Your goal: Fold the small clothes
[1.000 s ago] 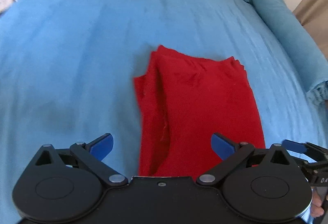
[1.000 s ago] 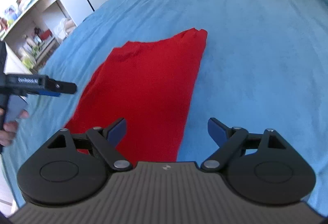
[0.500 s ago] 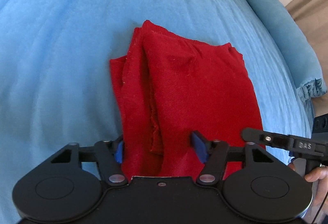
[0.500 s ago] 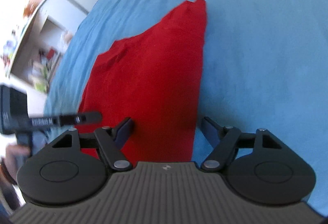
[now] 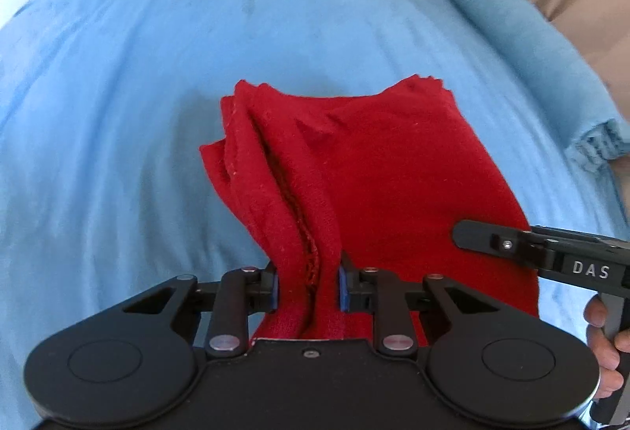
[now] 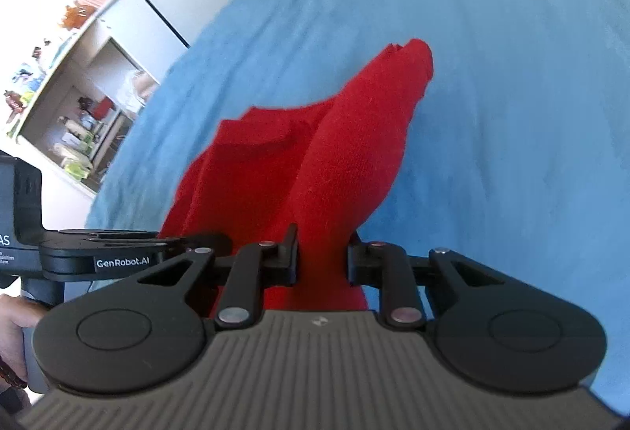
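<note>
Here, red garment [image 5: 393, 170] near edge hidden behind both clamped grippers' jaws

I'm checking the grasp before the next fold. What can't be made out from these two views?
- Left wrist view: the near hem of the red garment is hidden behind the left gripper body.
- Right wrist view: how many layers the right gripper pinches; the bunched cloth hides them.
- Right wrist view: shelf items are too small and blurred to identify.
</note>
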Available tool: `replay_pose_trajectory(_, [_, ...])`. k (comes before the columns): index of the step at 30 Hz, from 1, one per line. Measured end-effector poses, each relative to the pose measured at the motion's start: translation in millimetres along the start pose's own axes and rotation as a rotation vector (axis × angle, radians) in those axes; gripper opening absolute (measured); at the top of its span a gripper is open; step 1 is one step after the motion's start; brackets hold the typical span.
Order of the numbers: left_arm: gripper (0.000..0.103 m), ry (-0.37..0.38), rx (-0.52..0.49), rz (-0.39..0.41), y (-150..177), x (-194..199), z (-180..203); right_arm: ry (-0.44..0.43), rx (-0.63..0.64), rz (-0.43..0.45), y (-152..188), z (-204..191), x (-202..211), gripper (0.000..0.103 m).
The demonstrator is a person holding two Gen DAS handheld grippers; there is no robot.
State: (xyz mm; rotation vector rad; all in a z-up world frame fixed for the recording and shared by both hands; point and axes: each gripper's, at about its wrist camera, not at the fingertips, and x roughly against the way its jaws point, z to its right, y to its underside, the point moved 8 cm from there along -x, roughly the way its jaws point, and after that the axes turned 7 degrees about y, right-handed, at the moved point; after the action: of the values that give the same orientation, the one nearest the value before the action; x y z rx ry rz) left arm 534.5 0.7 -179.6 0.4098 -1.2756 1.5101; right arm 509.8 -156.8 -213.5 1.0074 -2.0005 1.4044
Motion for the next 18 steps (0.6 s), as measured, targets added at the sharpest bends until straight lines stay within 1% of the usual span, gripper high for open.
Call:
replay_pose_trajectory(4, [0.028,0.022,-0.024,0.022,16.6,27.9,39.6,-0.017,-0.011,0.031,4.2,6.9,46.6,0.036])
replay_pose_trajectory(6, [0.028,0.032,-0.024,0.015,33.0,35.5,62.0,-0.016,-0.017,0.036,12.4,14.5,72.1,0.036])
replay_pose_trajectory(8, [0.028,0.028,-0.034,0.010,51.8,35.3,84.3,-0.007,-0.011,0.028,25.9,24.6,96.6,0.036])
replay_pose_trajectory(11, [0.028,0.020,-0.044,0.000,79.1,25.3,108.9,0.006,0.013,0.012,50.2,40.4,123.3,0.036])
replay_pose_trajectory(13, [0.028,0.009,-0.048,-0.017,101.7,10.7,119.8,0.020,0.022,-0.005,68.7,53.6,131.1,0.037])
replay_pose_trajectory(14, [0.028,0.005,-0.046,-0.024,107.3,5.0,124.0,0.027,0.023,-0.017,79.9,62.4,131.9,0.037])
replay_pose_trajectory(16, [0.029,-0.024,-0.067,-0.041,124.9,-10.4,128.8,0.043,0.020,-0.041,102.6,81.0,129.4,0.037])
replay_pose_trajectory(18, [0.029,-0.075,-0.102,-0.034,136.1,-21.9,129.0,0.059,0.023,-0.056,122.2,95.1,124.4,0.037])
